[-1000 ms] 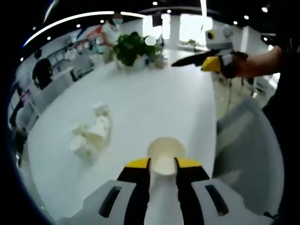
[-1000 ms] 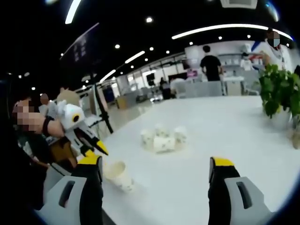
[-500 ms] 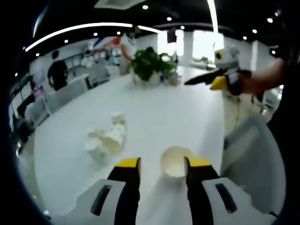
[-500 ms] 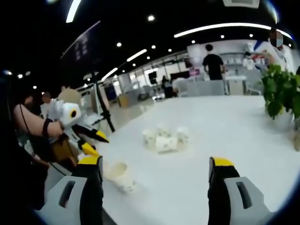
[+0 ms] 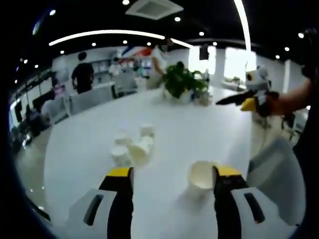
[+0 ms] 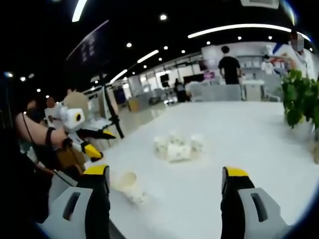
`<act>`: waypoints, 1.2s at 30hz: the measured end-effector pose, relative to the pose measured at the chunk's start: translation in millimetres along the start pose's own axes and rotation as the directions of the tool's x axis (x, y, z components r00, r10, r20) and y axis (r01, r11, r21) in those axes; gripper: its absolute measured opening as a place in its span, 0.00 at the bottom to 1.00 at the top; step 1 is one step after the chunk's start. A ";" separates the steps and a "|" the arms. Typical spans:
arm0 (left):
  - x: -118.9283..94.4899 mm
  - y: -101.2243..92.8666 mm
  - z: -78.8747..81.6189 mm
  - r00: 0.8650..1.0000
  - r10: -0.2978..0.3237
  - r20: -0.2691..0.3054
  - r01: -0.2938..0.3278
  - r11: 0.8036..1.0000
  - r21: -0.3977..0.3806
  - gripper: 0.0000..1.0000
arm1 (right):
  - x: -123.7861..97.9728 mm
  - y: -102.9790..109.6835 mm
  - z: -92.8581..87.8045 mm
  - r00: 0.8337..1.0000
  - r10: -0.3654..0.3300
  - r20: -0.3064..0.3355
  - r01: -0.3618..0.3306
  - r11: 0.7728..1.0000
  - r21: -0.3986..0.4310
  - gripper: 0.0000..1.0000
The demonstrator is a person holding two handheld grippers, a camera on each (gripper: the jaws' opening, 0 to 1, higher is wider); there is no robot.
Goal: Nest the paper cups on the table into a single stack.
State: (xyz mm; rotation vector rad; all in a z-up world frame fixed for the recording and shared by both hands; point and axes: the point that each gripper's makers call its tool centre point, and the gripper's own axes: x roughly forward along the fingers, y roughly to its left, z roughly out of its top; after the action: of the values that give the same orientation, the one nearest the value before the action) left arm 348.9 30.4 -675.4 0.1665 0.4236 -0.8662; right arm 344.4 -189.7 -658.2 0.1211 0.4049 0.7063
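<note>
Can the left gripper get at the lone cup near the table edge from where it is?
Probably yes: the left gripper is open, and the lone cup stands beside its right jaw with nothing between.

Bare white table (image 5: 89, 144) lies open between my spread left gripper (image 5: 172, 175) and the cup cluster (image 5: 133, 147); a lone cup (image 5: 201, 175) crowds its right jaw.

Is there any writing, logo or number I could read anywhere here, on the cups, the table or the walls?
No text can be read.
Paper cups: plain as far as the blur shows, no print legible.
Lone cup beside the left gripper: no marking visible.
Coloured panels on the far wall: too small and blurred to read.
Dark hanging sign: its pale marks are illegible.
</note>
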 end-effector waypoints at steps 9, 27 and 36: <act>-6.3 10.8 5.8 0.998 0.044 0.050 -0.042 0.998 -0.045 0.88 | -4.4 1.8 -1.4 1.000 0.000 -0.019 0.000 1.000 -0.008 0.91; -19.0 24.4 1.1 0.990 0.100 0.100 -0.090 0.991 -0.099 0.98 | 5.5 -2.4 11.2 0.999 0.004 -0.035 -0.005 0.999 -0.036 0.90; -16.9 25.6 6.2 0.989 0.102 0.104 -0.092 0.991 -0.102 0.97 | 36.5 -26.3 29.9 0.999 0.001 -0.042 -0.005 0.996 -0.090 0.88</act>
State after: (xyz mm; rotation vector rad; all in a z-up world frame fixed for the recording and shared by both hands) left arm 360.7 56.8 -663.3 0.0499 0.3516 -0.7534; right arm 397.3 -185.0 -648.9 0.0218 0.4127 0.7295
